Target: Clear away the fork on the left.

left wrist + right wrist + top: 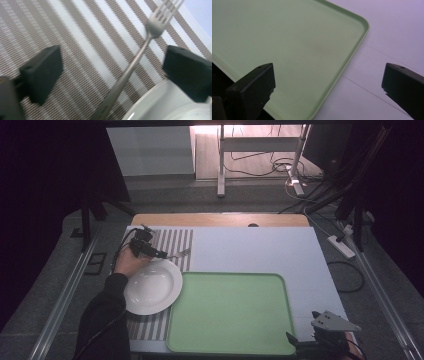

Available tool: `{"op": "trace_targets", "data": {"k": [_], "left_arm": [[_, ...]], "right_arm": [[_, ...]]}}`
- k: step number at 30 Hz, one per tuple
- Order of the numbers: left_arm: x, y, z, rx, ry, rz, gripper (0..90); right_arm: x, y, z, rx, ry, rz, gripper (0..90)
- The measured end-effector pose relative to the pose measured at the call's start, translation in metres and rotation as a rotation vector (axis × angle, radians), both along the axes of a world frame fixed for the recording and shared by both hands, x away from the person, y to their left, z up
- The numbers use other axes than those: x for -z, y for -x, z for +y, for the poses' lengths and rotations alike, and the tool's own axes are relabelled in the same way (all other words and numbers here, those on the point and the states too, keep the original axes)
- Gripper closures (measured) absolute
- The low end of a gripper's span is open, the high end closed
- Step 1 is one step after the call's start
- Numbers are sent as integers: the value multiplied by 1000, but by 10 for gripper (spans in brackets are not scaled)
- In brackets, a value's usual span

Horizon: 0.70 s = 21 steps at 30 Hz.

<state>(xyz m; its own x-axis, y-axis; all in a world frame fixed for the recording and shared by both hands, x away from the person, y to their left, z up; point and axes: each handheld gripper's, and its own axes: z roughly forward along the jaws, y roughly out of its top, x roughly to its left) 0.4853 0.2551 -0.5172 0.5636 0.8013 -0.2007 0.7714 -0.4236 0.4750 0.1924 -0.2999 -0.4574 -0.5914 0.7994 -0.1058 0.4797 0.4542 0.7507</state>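
Left gripper view: the fork lies between the left gripper's wide-spread jaws, untouched, nearer the right jaw.

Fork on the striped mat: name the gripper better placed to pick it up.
Left. The left gripper is open with the fork between its jaws; the right gripper sits at the green tray's near corner.

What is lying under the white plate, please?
The white plate rests on a striped placemat, which shows beyond it and at its near edge. A fork lies on the mat beside the plate. What the plate itself covers cannot be seen.
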Motion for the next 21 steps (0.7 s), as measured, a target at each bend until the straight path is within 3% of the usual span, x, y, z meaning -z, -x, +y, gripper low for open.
{"op": "trace_targets", "data": {"k": [7, 10, 11, 14, 16, 17, 18, 19, 21], "left_arm": [[6, -8, -20, 5, -88, 29, 5], [8, -10, -26, -4, -145, 31, 38], [8, -11, -29, -5, -187, 19, 56], [8, -10, -29, 6, -200, 9, 85], [6, -9, -26, 15, -191, -2, 180], [5, -8, -23, 20, -189, -9, 180], [5, -7, -21, 22, -184, -15, 276], [4, -6, -17, 25, -179, -23, 317], [4, -4, -10, 24, -167, -38, 366]], "right_arm": [[0, 0, 0, -2, 0, 0, 0], [0, 0, 0, -3, 2, 1, 0], [0, 0, 0, -3, 2, 0, 0], [0, 0, 0, -4, 0, 0, 0], [0, 1, 0, -6, 0, 0, 0], [0, 1, 0, -6, 0, 0, 0], [0, 1, 0, -7, 3, -1, 0], [0, 1, 0, -7, 3, -1, 0], [0, 1, 0, -7, 4, -1, 0]]}}
